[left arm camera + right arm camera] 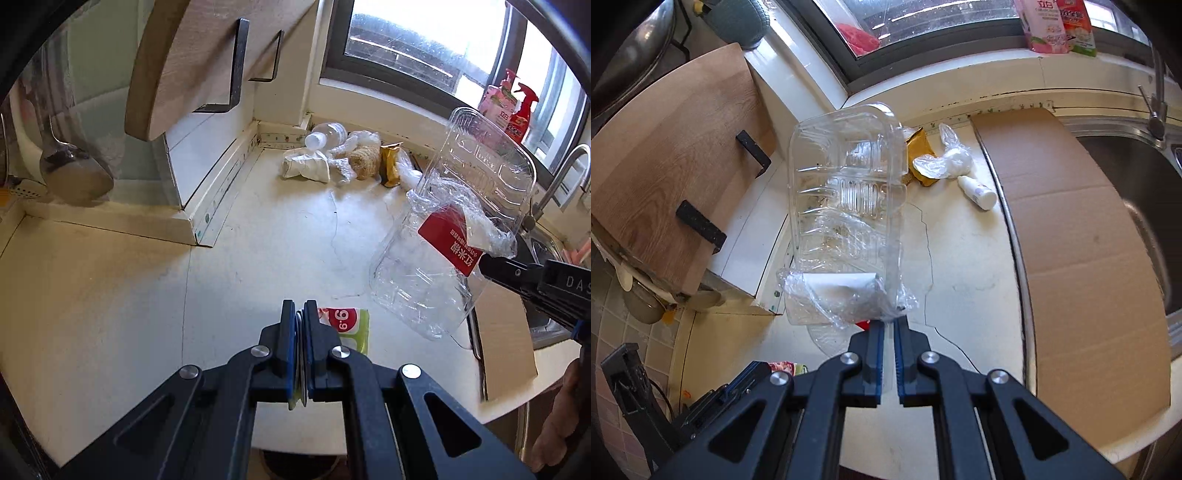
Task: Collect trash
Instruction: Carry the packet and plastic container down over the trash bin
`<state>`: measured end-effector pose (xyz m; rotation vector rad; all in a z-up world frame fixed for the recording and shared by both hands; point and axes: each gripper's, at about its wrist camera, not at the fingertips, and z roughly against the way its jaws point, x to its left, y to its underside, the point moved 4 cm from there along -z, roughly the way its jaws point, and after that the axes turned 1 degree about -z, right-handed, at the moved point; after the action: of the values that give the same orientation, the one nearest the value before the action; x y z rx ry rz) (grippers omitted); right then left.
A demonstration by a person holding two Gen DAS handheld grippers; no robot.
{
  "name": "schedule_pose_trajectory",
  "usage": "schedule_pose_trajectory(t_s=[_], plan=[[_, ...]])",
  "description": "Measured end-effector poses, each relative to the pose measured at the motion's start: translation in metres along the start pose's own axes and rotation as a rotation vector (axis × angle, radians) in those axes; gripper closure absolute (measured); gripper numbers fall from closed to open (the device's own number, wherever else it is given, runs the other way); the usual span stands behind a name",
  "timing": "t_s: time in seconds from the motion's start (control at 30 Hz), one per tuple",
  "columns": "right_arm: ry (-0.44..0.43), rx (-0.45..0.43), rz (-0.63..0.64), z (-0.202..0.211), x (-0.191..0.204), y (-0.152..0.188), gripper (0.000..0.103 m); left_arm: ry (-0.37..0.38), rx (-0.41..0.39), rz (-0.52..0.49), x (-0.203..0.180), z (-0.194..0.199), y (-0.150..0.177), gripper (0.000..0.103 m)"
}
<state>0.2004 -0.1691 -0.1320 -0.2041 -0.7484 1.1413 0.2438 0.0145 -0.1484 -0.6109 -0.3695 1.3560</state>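
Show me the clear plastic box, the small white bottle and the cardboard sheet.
clear plastic box (pixel 846 192): right wrist view, ribbed middle.
small white bottle (pixel 979 192): right wrist view, its body.
cardboard sheet (pixel 1082 236): right wrist view, bare centre.

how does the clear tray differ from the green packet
The clear tray is see-through, rigid and bulky; the green packet is opaque, flat and small. The tray hangs from the right gripper, sticking far out; the packet barely shows past the left gripper. Both are clamped and off the counter.
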Motion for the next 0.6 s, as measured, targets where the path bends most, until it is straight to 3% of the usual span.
schedule_pose_trajectory(t_s=[0.33, 0.5, 0.6], plan=[[0.057, 0.012, 0.109, 0.067, 0.004, 0.071, 0.098, 0.057, 0.022, -0.016, -0.037, 0.047, 0.055, 0.101], [0.042, 0.05, 0.151, 0.082, -0.011, 0.104, 0.098, 0.034, 0.032, -0.022, -0.049, 0.06, 0.097, 0.101], [0.041, 0.095, 0.169, 0.084, -0.027, 0.132, 0.098, 0.012, 0.079, 0.006, -0.055, 0.058, 0.133, 0.101]])
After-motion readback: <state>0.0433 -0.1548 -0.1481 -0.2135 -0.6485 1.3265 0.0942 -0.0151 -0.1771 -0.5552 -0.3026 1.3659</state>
